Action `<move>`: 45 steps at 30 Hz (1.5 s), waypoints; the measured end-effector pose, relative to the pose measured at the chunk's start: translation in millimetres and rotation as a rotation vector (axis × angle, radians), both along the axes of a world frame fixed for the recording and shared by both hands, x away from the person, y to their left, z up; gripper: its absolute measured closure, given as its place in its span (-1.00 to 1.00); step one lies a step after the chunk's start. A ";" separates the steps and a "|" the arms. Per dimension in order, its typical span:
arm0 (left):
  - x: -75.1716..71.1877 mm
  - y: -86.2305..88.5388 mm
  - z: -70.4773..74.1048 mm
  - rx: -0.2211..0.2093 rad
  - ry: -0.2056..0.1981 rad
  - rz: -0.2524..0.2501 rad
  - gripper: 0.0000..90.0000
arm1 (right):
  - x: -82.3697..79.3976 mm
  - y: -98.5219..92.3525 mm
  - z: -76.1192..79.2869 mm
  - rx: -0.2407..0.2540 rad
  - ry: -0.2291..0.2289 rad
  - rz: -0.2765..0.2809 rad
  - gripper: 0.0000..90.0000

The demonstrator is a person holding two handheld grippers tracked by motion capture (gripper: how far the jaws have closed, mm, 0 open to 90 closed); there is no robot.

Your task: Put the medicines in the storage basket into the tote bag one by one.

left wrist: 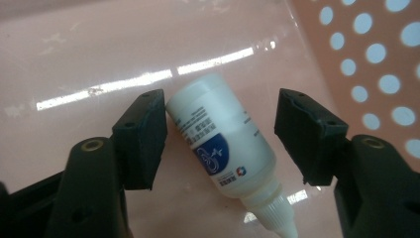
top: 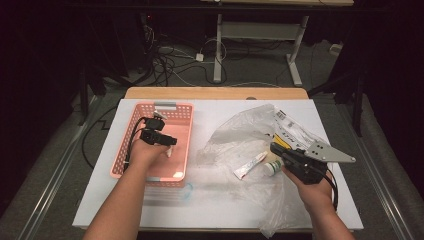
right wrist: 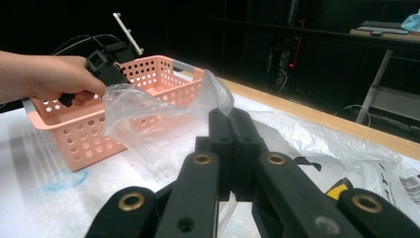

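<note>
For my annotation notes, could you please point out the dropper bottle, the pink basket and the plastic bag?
dropper bottle (left wrist: 225, 144), left gripper view, label.
pink basket (top: 186, 142), high view, right wall.
plastic bag (right wrist: 141, 106), right gripper view, lifted edge.

The work table (top: 215, 93) has a wooden top with a white sheet (top: 210, 200) laid over it. The surrounding room is dark. The floor (top: 250, 70) beyond is grey, and loose cables (top: 165, 62) lie across it at far left. A white-framed desk (top: 260, 30) stands at the far side.
</note>
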State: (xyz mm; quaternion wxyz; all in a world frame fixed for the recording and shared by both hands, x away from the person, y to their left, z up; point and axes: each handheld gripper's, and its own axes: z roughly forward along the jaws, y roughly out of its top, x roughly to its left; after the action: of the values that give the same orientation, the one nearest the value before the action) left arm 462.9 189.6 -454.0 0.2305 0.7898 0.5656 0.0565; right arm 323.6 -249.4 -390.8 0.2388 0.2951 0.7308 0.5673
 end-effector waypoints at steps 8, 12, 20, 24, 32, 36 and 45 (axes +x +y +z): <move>1.0 -8.2 -4.6 0.046 0.025 -0.003 0.05 | -1.9 -0.2 1.4 -0.007 -0.007 0.000 1.00; 0.4 -11.3 -4.4 0.064 0.019 -0.016 0.20 | -1.2 -0.3 1.3 -0.005 -0.009 0.000 1.00; -0.6 -12.3 -4.5 0.078 0.011 -0.026 0.29 | -1.8 -0.5 1.8 -0.006 -0.008 -0.002 1.00; -1.2 -11.3 -3.1 0.078 0.011 -0.025 0.29 | -2.0 -0.5 2.1 -0.005 -0.008 -0.002 1.00; -9.2 -3.9 11.0 0.040 -0.042 -0.030 0.29 | -1.6 -1.5 2.7 -0.005 -0.016 -0.001 1.00; -15.4 -4.8 17.2 0.032 -0.073 -0.039 0.29 | -1.3 -1.5 2.7 -0.004 -0.016 -0.001 1.00; -30.2 -9.3 24.4 0.011 -0.131 -0.069 0.29 | -2.1 -1.2 3.2 -0.008 -0.012 0.000 1.00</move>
State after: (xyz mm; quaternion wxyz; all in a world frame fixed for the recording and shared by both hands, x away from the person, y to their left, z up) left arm 432.7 180.2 -429.6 0.2644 0.8047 0.5214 0.1032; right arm 321.5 -250.7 -387.6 0.2445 0.2909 0.7316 0.5661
